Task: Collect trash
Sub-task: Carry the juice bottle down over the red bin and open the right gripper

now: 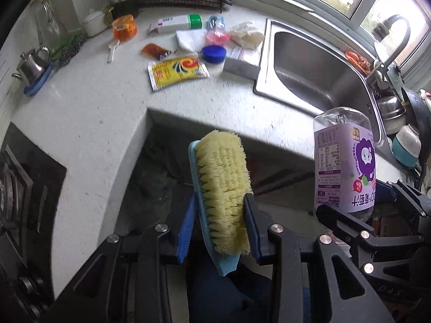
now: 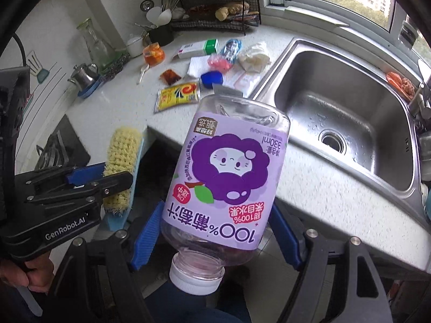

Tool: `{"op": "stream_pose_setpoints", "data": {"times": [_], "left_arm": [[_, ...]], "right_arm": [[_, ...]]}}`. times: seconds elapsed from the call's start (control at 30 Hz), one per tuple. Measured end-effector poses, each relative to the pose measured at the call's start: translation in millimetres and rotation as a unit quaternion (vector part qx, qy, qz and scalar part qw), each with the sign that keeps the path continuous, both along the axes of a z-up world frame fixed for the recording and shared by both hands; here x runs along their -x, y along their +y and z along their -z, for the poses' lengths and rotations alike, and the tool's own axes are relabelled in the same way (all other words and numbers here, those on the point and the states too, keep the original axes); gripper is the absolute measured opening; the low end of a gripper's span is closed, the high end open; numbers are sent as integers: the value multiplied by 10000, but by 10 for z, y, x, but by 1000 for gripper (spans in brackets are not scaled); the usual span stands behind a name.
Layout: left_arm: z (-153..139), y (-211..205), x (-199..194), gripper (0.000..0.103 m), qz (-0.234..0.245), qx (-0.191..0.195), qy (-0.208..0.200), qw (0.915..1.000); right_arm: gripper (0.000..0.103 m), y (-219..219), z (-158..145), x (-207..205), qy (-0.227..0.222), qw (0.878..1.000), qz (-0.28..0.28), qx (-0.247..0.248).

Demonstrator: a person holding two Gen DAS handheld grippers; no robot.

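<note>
My left gripper (image 1: 219, 199) is shut on a scrub brush (image 1: 223, 188) with yellow bristles and a light blue back, held out past the counter's inner corner. My right gripper (image 2: 215, 210) is shut on an empty purple-labelled juice bottle (image 2: 223, 175), its white cap toward the camera. The bottle (image 1: 344, 161) shows at the right of the left wrist view, and the brush (image 2: 121, 156) at the left of the right wrist view. Trash lies on the white counter (image 1: 94, 102) beyond: a yellow packet (image 1: 177, 71), a blue lid (image 1: 214, 53), a white and green box (image 1: 177, 24), wrappers and crumpled plastic.
A steel sink (image 2: 350, 86) with a faucet (image 1: 390, 45) lies right of the trash. A gas stove (image 1: 18, 188) sits at the left, with a small kettle (image 1: 32, 64) behind it. A wire rack (image 2: 210, 8) stands at the back. Bowls and pots (image 1: 404, 140) are stacked at the far right.
</note>
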State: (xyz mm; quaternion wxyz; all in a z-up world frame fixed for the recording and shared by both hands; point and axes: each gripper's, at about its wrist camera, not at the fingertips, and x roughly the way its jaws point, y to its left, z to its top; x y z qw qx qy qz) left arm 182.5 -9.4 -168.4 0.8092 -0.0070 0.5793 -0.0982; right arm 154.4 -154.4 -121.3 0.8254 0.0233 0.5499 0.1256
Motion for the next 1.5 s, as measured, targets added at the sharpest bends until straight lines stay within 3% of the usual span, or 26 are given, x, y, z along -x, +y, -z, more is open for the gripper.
{"op": "stream_pose_setpoints", "data": {"times": [0.2,0.37,0.67,0.93,1.0,1.07,1.13,1.2,1.5], "left_arm": [[633,-107,244,33,121,-47,458,9989],[1340,-202,242,33,322,-20,786,9964],[2859,-401,145,33,639,188,1197,9906],[3865,-571,-41,37,850,360,1298,9872],[3998,-629,-40,40,854,310,1368,9864],[4083,-654,-66,52,928,323,1463,9843],[4030,-621,-78,73,900,314,1334,9865],[3995,-612,-65,75,900,321,1271,9873],[3798,-468,-38,75,769,-145,1040,9915]], "right_arm": [[75,-32,571,237,515,9987,-38,23],[75,23,1237,252,848,9964,-75,-8],[75,122,2577,19,1037,9942,-272,114],[75,145,3475,-358,1155,9924,-163,380],[75,138,3640,-409,1169,9923,-122,380],[75,157,3748,-467,1192,9922,-85,366],[74,180,3795,-444,1221,9919,-95,333],[74,125,3850,-229,1231,9919,-121,288],[74,55,3903,-118,1322,9905,-299,214]]}}
